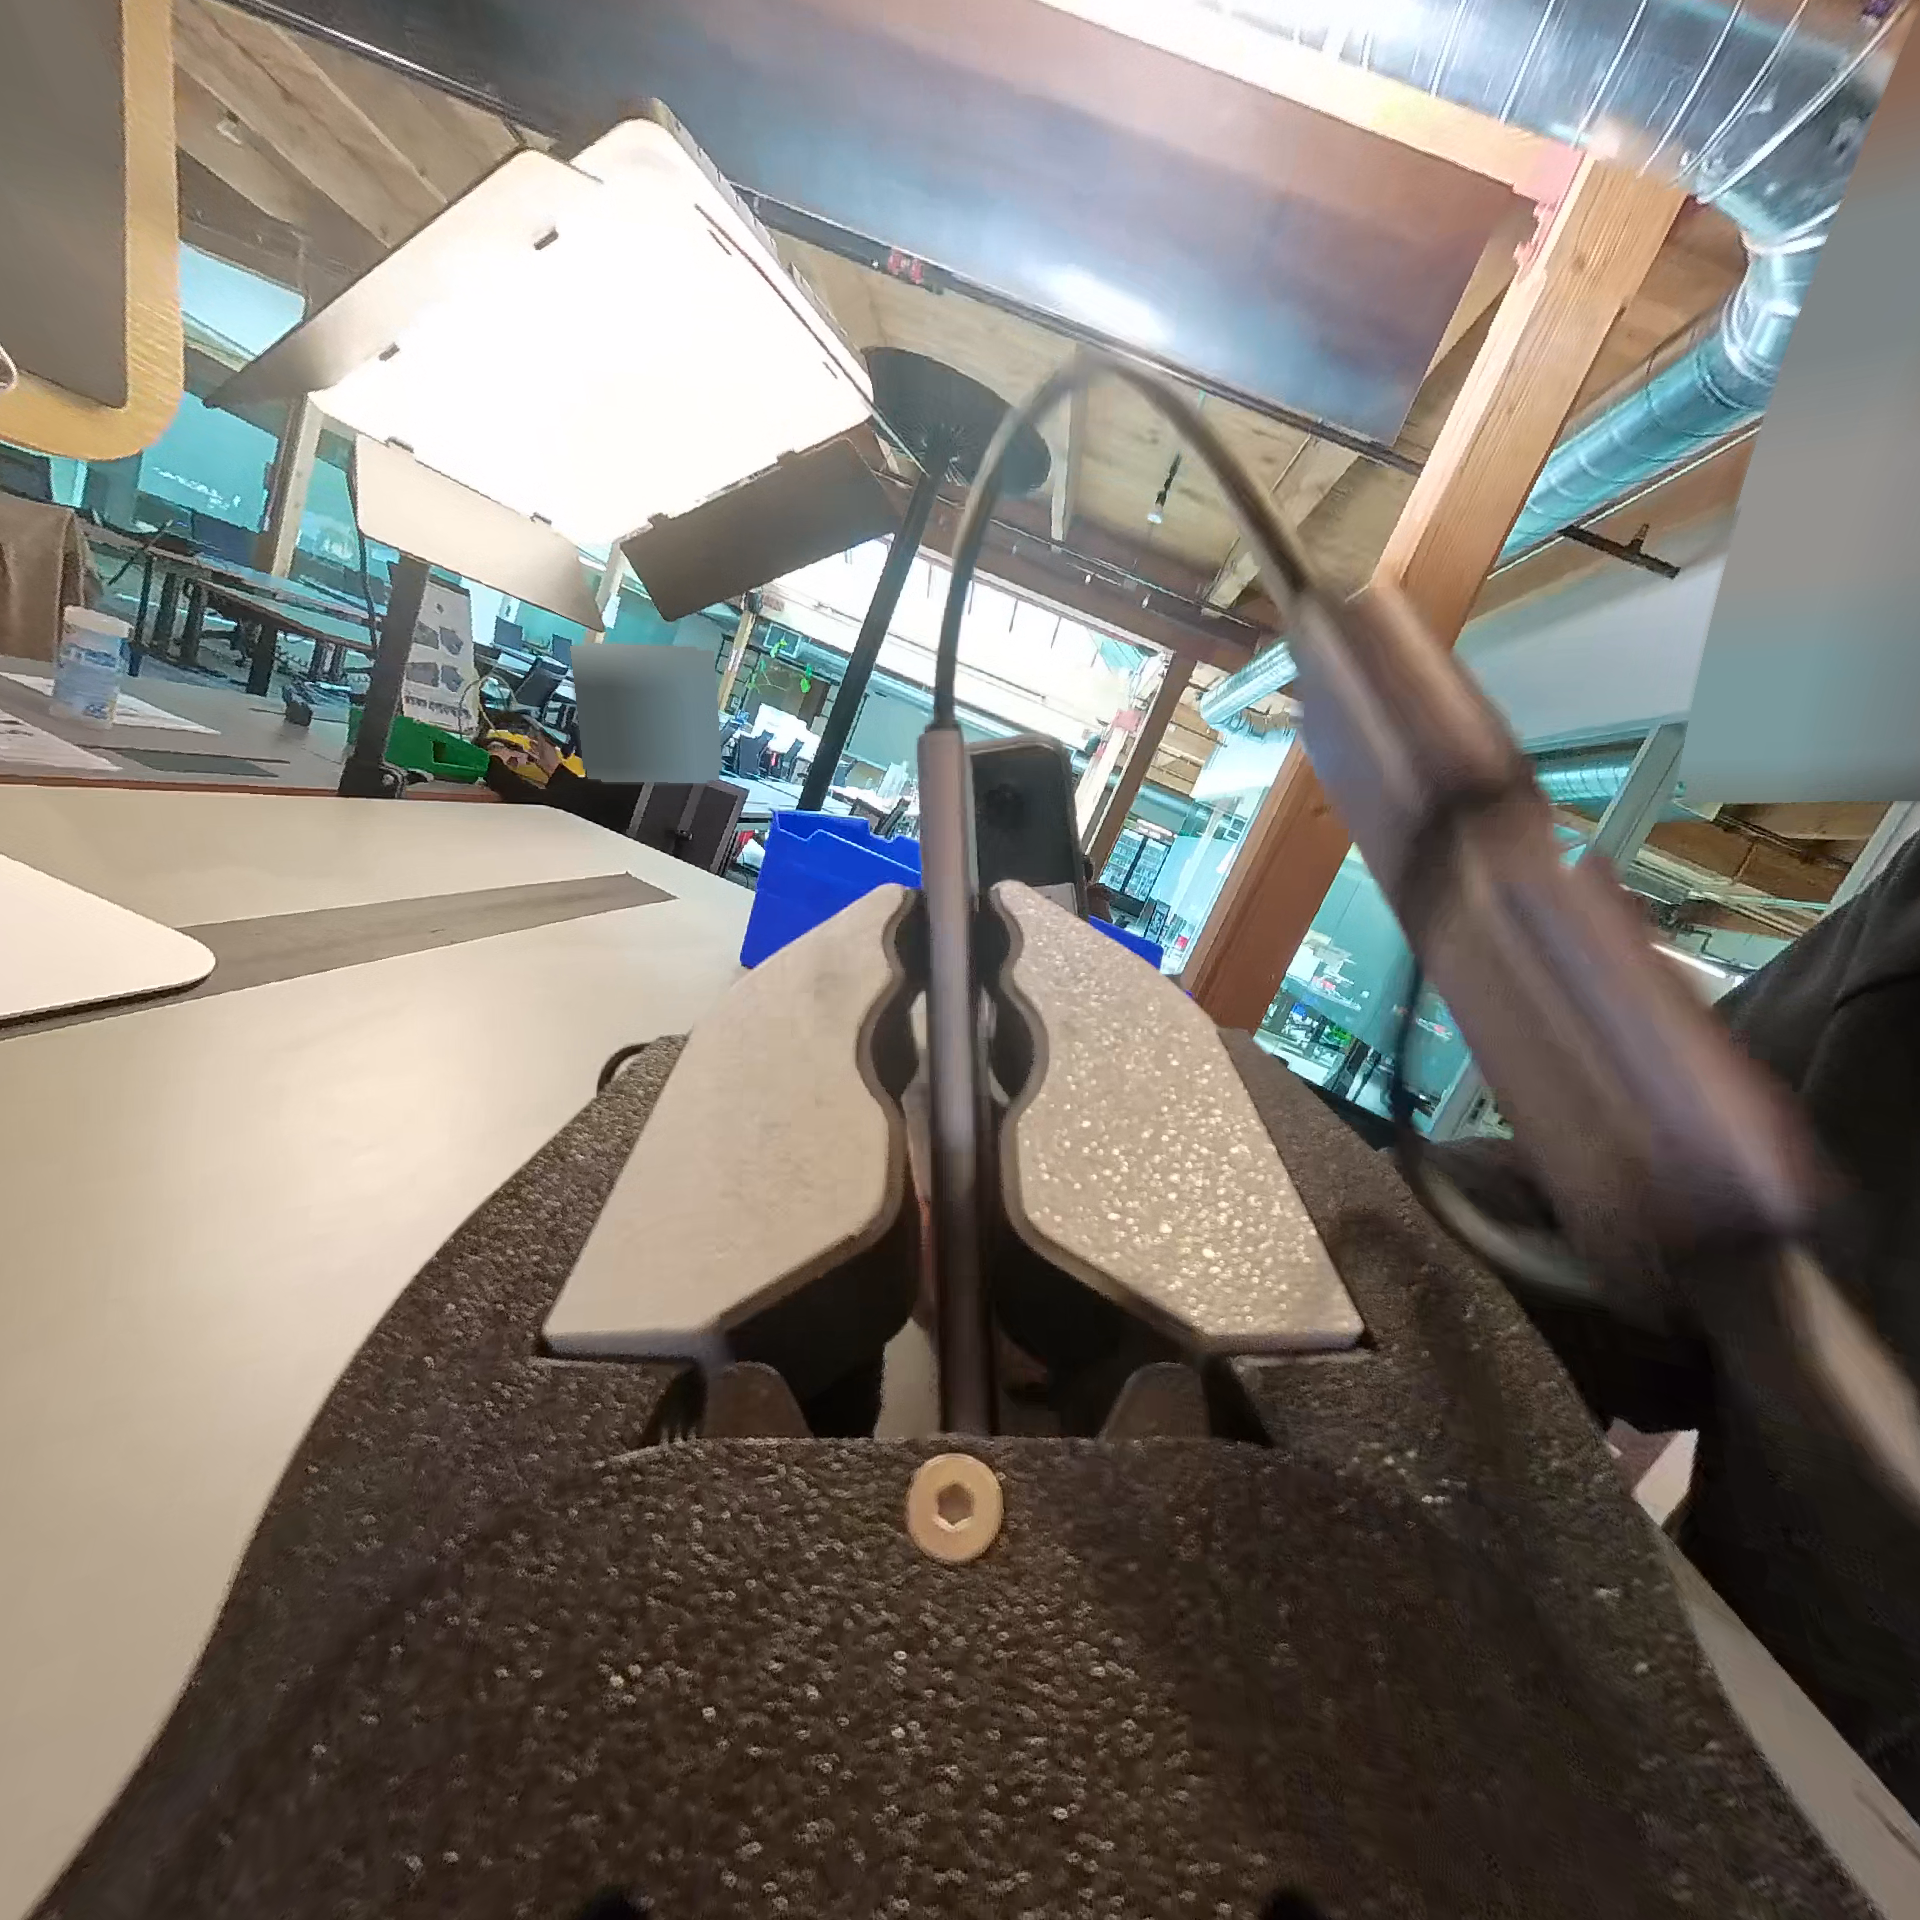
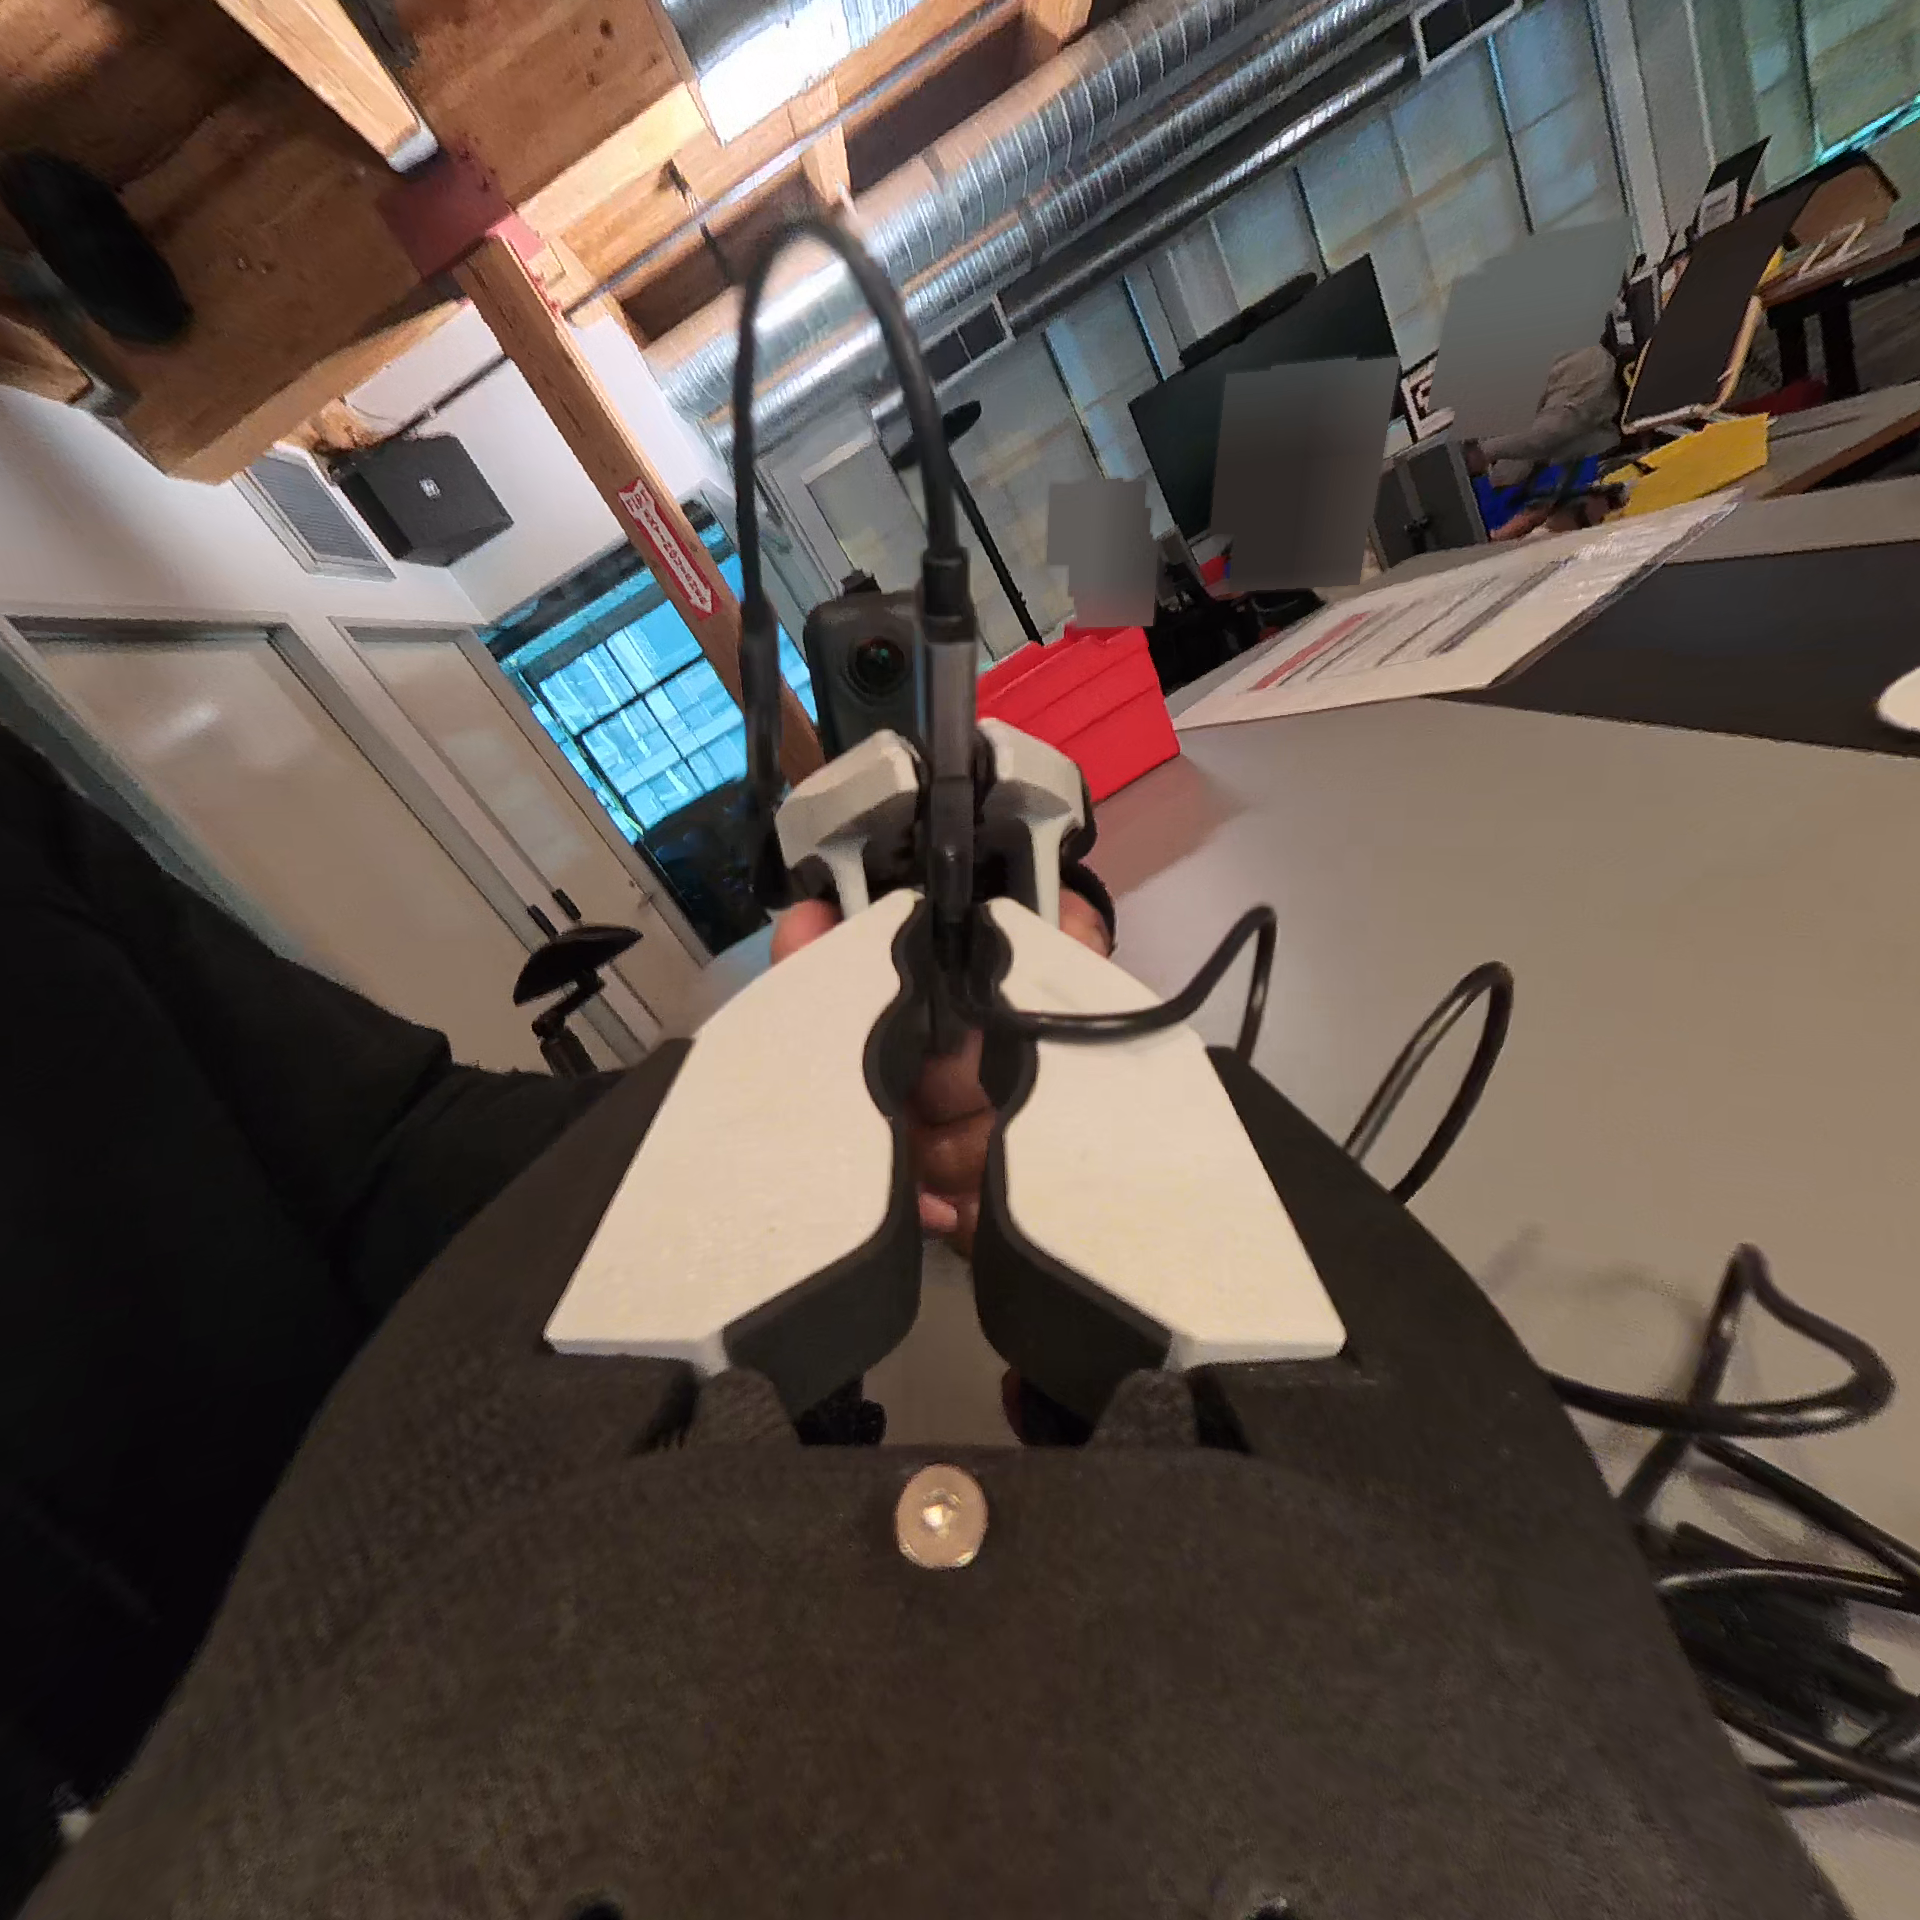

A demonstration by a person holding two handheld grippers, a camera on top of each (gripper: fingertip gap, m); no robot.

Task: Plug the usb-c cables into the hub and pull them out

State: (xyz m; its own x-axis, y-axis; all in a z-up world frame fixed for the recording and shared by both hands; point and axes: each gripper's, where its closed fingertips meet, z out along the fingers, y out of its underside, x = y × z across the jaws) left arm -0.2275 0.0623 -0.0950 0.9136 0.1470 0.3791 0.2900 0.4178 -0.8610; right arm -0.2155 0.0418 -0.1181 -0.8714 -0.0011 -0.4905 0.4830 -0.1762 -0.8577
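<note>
In the left wrist view my left gripper (image 1: 951, 904) is shut on the thin grey hub (image 1: 948, 831), seen edge-on and upright between the fingers. The hub's own dark lead (image 1: 1081, 374) arcs up and over to a blurred grey plug (image 1: 1507, 883) hanging close at the right. In the right wrist view my right gripper (image 2: 951, 925) is shut on the black plug of a USB-C cable (image 2: 1143, 1013), which runs off to the right. It faces the left gripper (image 2: 925, 821), and the plug meets the hub (image 2: 951, 675). I cannot tell whether it is seated.
Both grippers are above a grey table (image 2: 1558, 935). Loose black cables (image 2: 1766, 1455) lie in a tangle at the right. A red bin (image 2: 1081, 707), a blue bin (image 1: 821, 873), a white pad (image 1: 83, 935) and a laminated sheet (image 2: 1455, 623) sit around. A dark sleeve (image 2: 208, 1039) is at the left. Only a small space, under 4 cm, lies between the two pairs of fingers.
</note>
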